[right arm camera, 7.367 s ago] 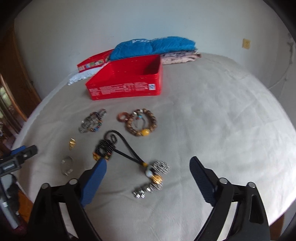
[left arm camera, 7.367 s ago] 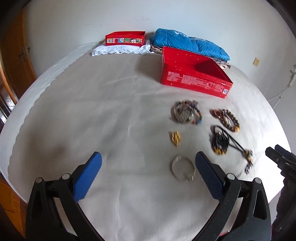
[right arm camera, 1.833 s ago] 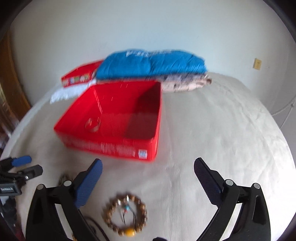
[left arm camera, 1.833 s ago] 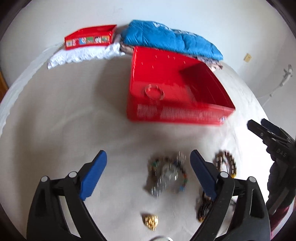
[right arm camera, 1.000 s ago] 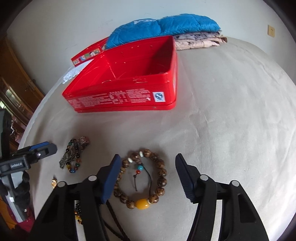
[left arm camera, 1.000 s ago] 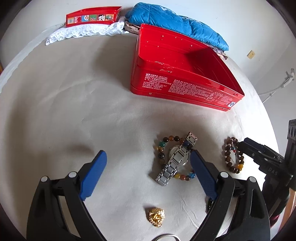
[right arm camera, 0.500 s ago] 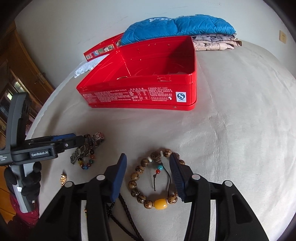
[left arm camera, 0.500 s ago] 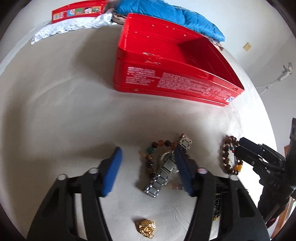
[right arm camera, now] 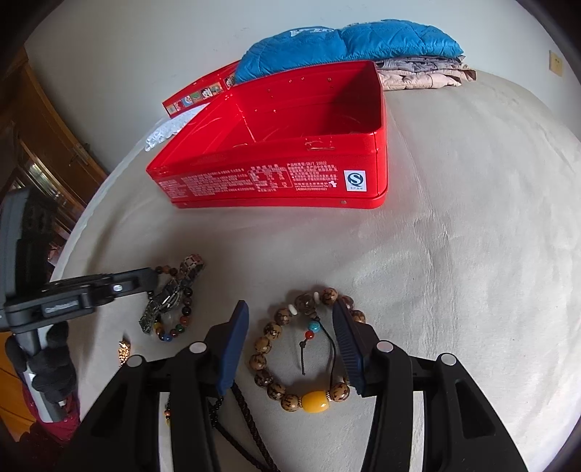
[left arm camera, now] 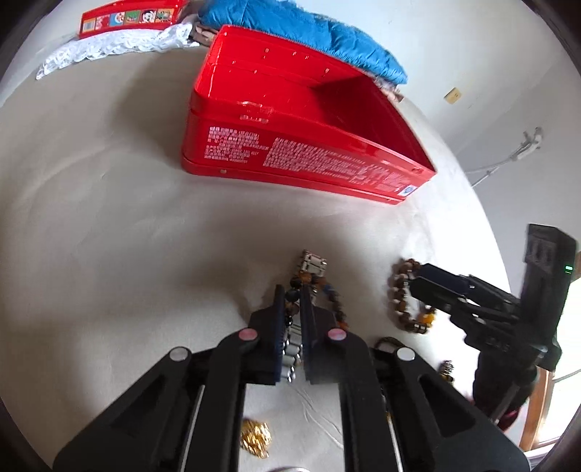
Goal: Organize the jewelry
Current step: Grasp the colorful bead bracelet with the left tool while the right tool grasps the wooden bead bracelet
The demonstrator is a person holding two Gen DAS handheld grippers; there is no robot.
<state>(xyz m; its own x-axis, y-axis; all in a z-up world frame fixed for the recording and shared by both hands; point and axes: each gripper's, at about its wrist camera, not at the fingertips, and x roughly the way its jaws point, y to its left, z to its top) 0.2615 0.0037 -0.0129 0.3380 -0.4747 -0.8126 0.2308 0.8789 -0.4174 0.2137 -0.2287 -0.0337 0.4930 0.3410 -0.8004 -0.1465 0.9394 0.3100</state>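
My left gripper is shut on the silver metal watch and the coloured bead bracelet lying with it on the bed. In the right wrist view the same gripper meets the watch and bead bracelet. My right gripper is open low over the bed, with the brown wooden bead bracelet with a yellow bead between its fingers. That bracelet also shows in the left wrist view. The open red tin box stands beyond.
A gold charm lies near my left gripper's base. A black cord necklace lies under my right gripper. A blue folded quilt, folded clothes, the red tin lid and white lace cloth lie at the bed's far side.
My left gripper has closed on the watch and coloured bead bracelet. My right gripper has narrowed and come lower around the wooden bead bracelet.
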